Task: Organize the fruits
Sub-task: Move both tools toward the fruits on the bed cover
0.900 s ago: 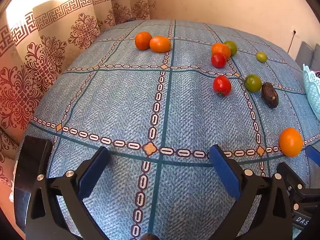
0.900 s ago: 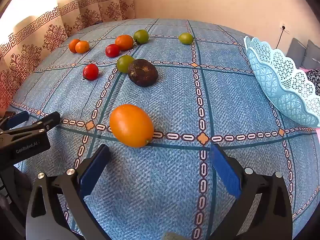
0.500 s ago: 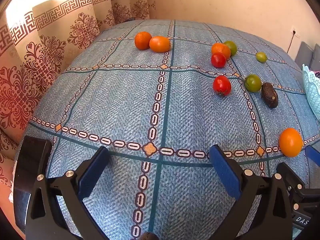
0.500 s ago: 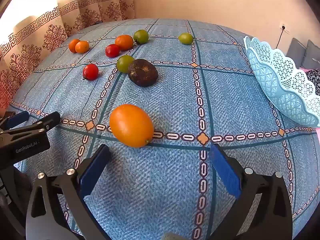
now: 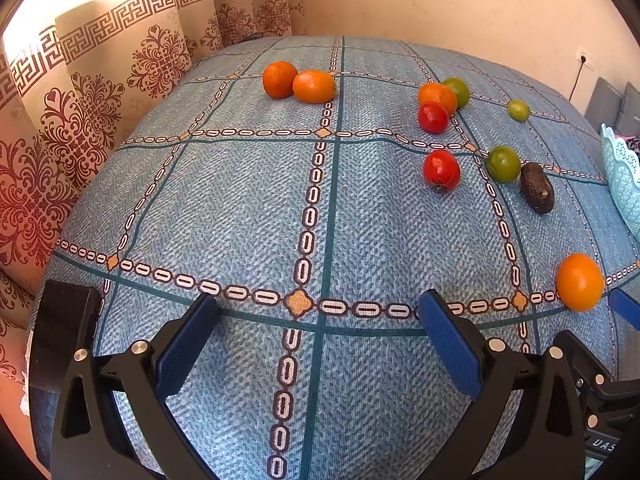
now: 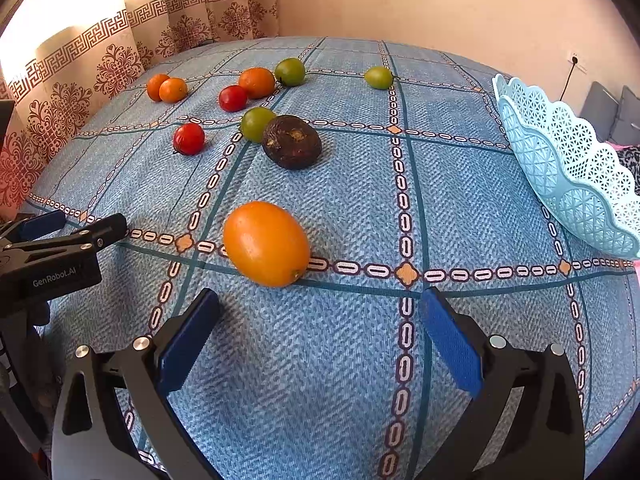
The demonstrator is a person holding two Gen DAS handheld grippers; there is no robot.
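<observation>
Both hand-held grippers over a blue patterned tablecloth (image 6: 480,184), fruit scattered ahead.

The right gripper (image 6: 316,320) and left gripper (image 5: 316,328) both gape, holding nothing. A large oval orange fruit (image 6: 266,243) lies just beyond the right gripper's fingertips (nothing between them); a dark wrinkled avocado (image 6: 292,142) touches a green round fruit (image 6: 256,123) farther off. A pale blue lattice plastic basket (image 6: 572,160) stands right.

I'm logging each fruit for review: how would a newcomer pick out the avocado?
Start at the lacy blue basket on the right edge of the blue tablecloth and look left toward the fruit cluster. The avocado lies beside a green fruit, nearly touching it. It is the only dark brown, rough-skinned fruit; the others are smooth and orange, red or green.
</observation>
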